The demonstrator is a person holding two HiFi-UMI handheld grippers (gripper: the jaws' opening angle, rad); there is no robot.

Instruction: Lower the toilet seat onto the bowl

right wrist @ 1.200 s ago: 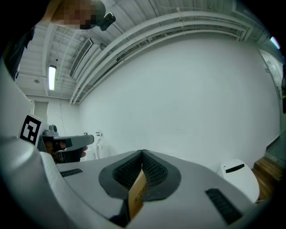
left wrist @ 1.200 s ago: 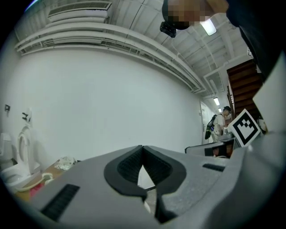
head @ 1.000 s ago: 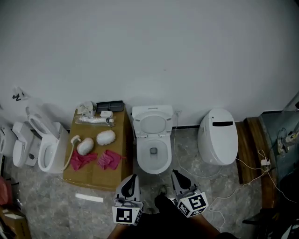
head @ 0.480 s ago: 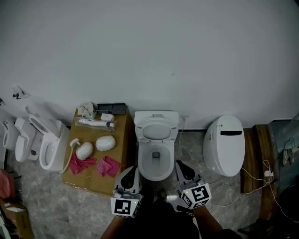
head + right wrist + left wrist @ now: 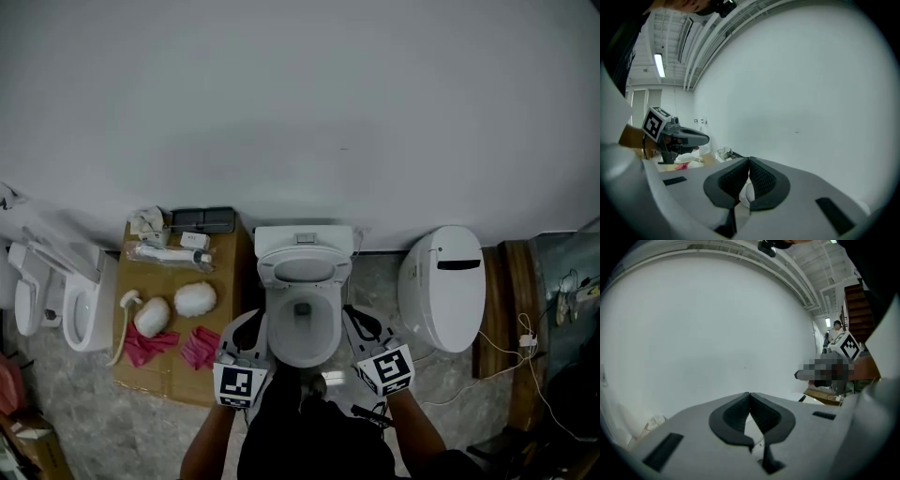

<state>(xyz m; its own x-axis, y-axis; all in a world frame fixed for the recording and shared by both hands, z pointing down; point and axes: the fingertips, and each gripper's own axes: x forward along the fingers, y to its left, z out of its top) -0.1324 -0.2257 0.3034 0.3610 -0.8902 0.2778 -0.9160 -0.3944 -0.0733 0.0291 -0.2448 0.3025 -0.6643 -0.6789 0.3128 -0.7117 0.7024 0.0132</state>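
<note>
Seat: white plastic toilet seat (image 5: 302, 271) stands raised against the white tank (image 5: 305, 236), above the white ceramic bowl (image 5: 302, 356).
Jaws: left gripper (image 5: 247, 330) and right gripper (image 5: 360, 324) both pressed together, empty, flanking the bowl.
Risk: closed tips could slip off the smooth rim, so the seat might slam down.

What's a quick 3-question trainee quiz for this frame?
1. True or false: the middle toilet's seat already lies flat on the bowl.
2. Pick one. The left gripper and right gripper are: A) both open; B) both shut, empty; C) both clamped on the seat.
3. In the head view, on which side of the middle toilet stands the closed toilet?
Key: 1. False, the seat stands raised against the tank. 2. B. 3. Right.
</note>
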